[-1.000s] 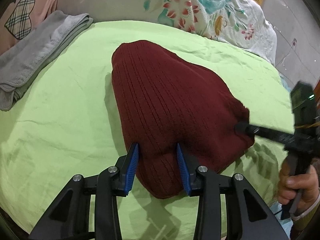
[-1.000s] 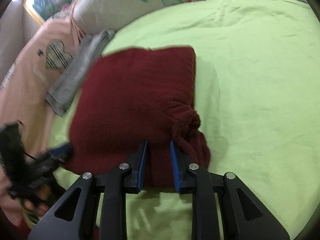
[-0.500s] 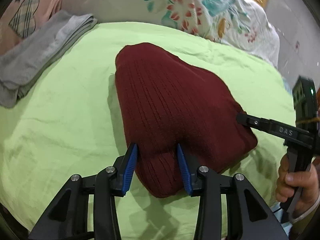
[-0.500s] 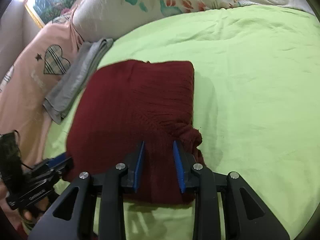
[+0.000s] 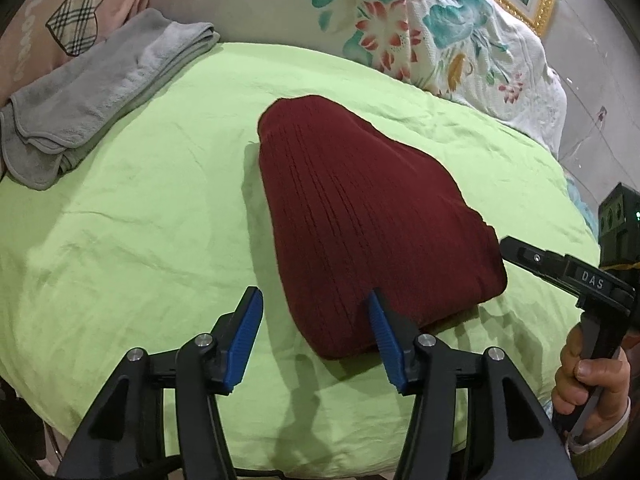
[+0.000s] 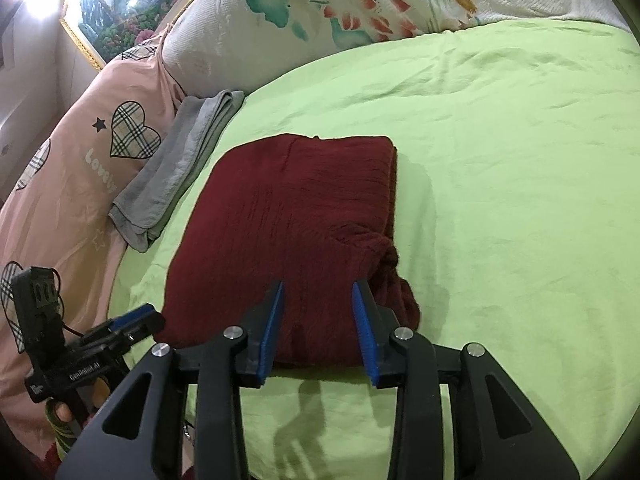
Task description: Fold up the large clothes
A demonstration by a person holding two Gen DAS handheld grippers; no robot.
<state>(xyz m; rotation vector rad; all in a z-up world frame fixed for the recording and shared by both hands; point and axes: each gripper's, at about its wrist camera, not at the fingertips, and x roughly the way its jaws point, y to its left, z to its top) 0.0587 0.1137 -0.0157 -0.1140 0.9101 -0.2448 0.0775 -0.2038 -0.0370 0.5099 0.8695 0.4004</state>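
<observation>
A: Where is the red sweater (image 5: 372,224)?

B: It lies folded in a thick pile on the green bed sheet (image 5: 140,208); one bunched bit sticks out at its near right corner in the right wrist view.

A: What are the grippers doing?

B: The left gripper (image 5: 316,334) is at the sweater's near edge; its jaws are wide apart and hold nothing; one blue pad overlaps the sweater's edge. The right gripper (image 6: 318,328) is at another edge of the sweater; its jaws are open too, with nothing pinched.

A: What else is near the sweater?

B: A folded gray towel (image 5: 92,96) lies apart from the sweater; beyond the sweater are a flowery pillow (image 5: 400,28) and a pink pillow (image 6: 100,148) with hearts.
</observation>
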